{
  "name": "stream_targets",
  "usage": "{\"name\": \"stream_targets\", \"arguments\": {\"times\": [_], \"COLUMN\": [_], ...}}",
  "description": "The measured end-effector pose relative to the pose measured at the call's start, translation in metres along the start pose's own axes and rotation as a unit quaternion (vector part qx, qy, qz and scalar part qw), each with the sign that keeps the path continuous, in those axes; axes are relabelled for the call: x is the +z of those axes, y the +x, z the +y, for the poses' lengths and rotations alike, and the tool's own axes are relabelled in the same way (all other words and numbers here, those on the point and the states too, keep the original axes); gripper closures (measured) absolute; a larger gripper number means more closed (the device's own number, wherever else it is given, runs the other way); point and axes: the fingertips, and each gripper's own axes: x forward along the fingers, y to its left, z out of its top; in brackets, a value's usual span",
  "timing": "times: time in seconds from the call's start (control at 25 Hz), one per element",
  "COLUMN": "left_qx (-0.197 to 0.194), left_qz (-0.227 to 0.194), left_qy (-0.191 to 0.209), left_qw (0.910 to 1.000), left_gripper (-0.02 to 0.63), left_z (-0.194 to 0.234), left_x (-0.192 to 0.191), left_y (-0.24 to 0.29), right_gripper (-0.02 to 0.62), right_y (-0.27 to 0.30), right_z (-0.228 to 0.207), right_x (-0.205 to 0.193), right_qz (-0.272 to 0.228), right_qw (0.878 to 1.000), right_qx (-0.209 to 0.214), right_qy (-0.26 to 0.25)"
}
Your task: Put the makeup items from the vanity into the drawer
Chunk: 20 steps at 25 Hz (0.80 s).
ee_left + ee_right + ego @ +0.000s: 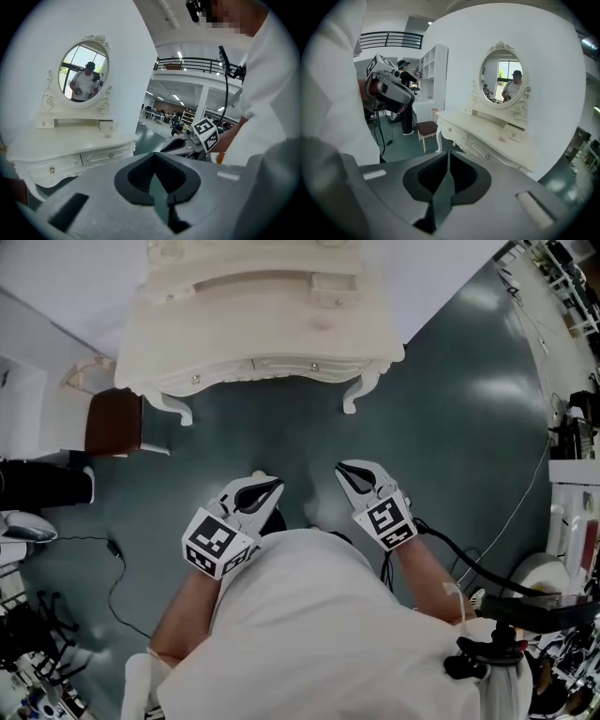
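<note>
Nearest, a white shirt (319, 634) is filling the lower head view. Both grippers are hovering over the floor (450, 427), in front of the counter (234, 329) and well apart from it. Left gripper (265, 486) fingers are meeting at the tips, holding nothing. Right gripper (351, 471) fingers are standing a slit apart, also holding nothing. One small pale item (322, 322), too small to identify, is lying on the counter near its back. Drawers (309, 365) in the counter's front are sitting closed. A mirror (84, 75) is rising behind the counter, and a stool (114, 423) is standing beside one end.
</note>
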Motion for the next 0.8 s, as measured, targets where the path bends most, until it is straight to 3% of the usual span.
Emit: {"name": "stream_targets", "arguments": {"times": [0.4,0.6,0.8], "left_qx": [-0.045,-0.041,-0.028], "left_qz": [0.020,-0.005,-0.001], "left_qy": [0.051,0.035,0.025], "left_qw": [0.9975,0.9985,0.9993], "left_gripper": [0.606,0.606,0.605], "left_z": [0.139,0.148,0.182], "left_x": [0.048,0.068,0.085], "left_y": [-0.012,-0.005,0.014], "right_gripper": [0.580,0.578,0.566], "right_y": [0.091,0.095,0.130], "right_z": [-0.074,-0.107,-0.173], "right_x": [0.065,0.072,0.077], "right_qz": [0.018,0.024,0.037], "right_qw": [0.997,0.995,0.994], "right_qx": [-0.075,-0.094,-0.100], "right_qy": [0.019,0.000,-0.023]}}
